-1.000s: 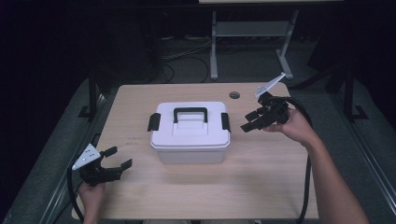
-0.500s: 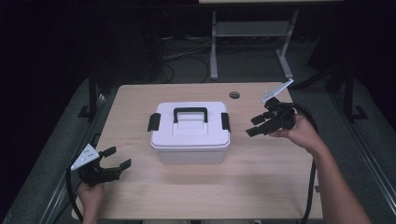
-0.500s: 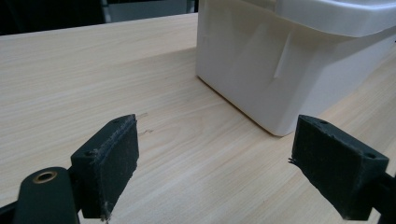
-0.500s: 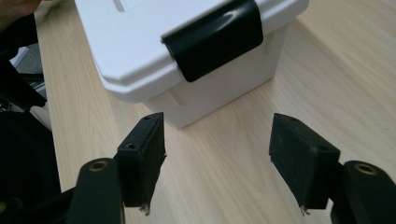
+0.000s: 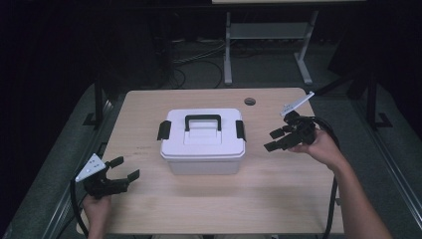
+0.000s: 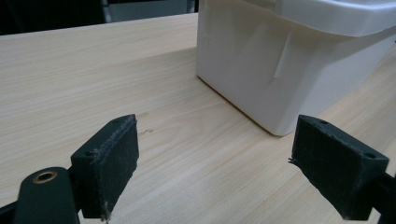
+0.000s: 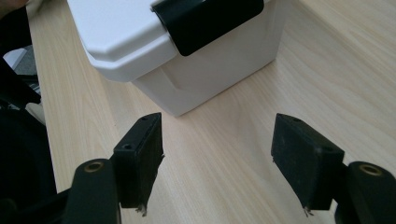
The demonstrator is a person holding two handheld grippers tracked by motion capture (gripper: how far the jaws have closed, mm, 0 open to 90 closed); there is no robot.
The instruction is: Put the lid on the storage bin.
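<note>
White lidded storage box (image 5: pixel 203 142) is sitting near the middle of the wooden tabletop (image 5: pixel 278 199), its long axis running left to right across the high view and its lid facing up. A black carry handle (image 5: pixel 203 121) is lying flat along that same axis on the lid, and a black latch is clamping each short end: the left latch (image 5: pixel 163 130) and the right latch (image 5: pixel 240 130), both folded down against the box.

The right claw (image 5: pixel 276 140) is hovering just beside the box's right end, apart from it, pointing toward the right latch; its jaws have just been opening and are standing wide with nothing between them. In the right gripper view the box corner and that latch (image 7: pixel 210 18) are lying ahead of the spread pads.

The left claw (image 5: pixel 124 168) is resting low by the tabletop's near left edge, well apart from the box, aimed toward its front left corner (image 6: pixel 280 70). Its jaws are also gaping open and holding nothing, with bare wood showing between them
</note>
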